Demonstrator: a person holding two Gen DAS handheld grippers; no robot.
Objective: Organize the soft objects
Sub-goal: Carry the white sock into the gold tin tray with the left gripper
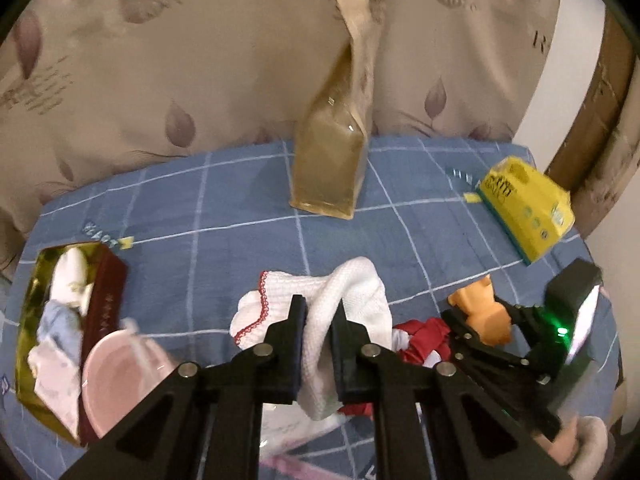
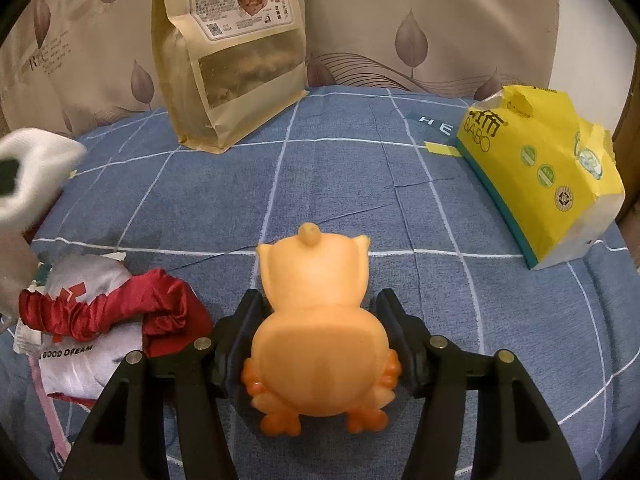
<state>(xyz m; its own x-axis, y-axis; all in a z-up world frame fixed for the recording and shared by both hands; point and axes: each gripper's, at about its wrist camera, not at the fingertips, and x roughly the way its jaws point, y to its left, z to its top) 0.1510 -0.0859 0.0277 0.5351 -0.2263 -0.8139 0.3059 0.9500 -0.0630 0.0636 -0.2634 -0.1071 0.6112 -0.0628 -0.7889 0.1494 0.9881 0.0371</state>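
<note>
My left gripper (image 1: 320, 304) is shut on a white knitted cloth with red trim (image 1: 352, 292), which hangs bunched between its pads above the blue checked bedcover (image 1: 224, 216). That cloth also shows at the left edge of the right wrist view (image 2: 36, 160). My right gripper (image 2: 320, 296) is shut on an orange soft owl toy (image 2: 320, 320), its pads pressing the toy's sides, feet toward the camera. In the left wrist view the right gripper (image 1: 484, 314) and toy (image 1: 476, 300) sit at the right.
A gold and maroon box (image 1: 104, 308) with white and blue cloths stands at left, a pink bowl (image 1: 108, 376) beside it. A red satin cloth (image 2: 120, 308) lies on a silvery pouch (image 2: 80, 360). A brown paper bag (image 2: 228, 72) and yellow tissue pack (image 2: 540, 176) stand farther back.
</note>
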